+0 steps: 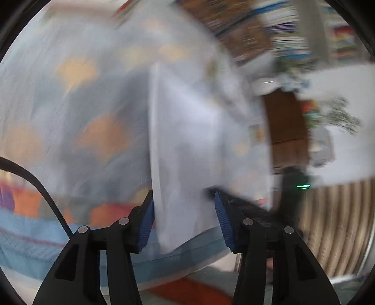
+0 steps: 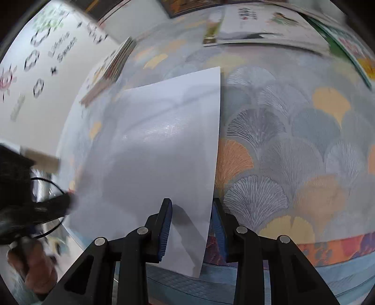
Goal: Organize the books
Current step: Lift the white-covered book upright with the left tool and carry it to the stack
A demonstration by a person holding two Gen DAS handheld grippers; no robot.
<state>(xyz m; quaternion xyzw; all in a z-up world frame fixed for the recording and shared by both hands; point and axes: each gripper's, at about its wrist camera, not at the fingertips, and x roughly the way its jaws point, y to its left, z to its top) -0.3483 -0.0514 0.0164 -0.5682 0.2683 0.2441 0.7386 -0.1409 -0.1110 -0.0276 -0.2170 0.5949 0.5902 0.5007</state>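
Left wrist view: heavily blurred. The left gripper [image 1: 185, 211] has its jaws partly open, with a white book [image 1: 187, 131] standing between the blue pads. The left pad lies against the book's pale edge; the right pad appears to stand just clear of it, though blur prevents certainty about contact. The book rises on edge over a surface covered by a fan-patterned cloth [image 1: 77, 93] in grey, blue and orange. Beyond the cloth's far right corner, stacked books [image 1: 286, 30] show as striped spines, next to a brown panel [image 1: 283, 122] and a white wall [image 1: 344, 152]. A black cable [image 1: 39, 185] crosses the lower left.

Right wrist view: sharper. The right gripper [image 2: 191, 218] has its jaws nearly closed, with the lower right corner of the white book [image 2: 164, 145] between them. The left pad rests on the glossy cover; the right pad sits behind the book's right edge. Whether both pads press cannot be told for certain. The book tilts up off the fan-patterned cloth [image 2: 293, 140]. Along the far edge of the cloth lie picture books [image 2: 253, 21]; a thin stack of books [image 2: 112, 68] lies at the far left edge. At the lower left a hand [image 2: 35, 265] grips the other black gripper.
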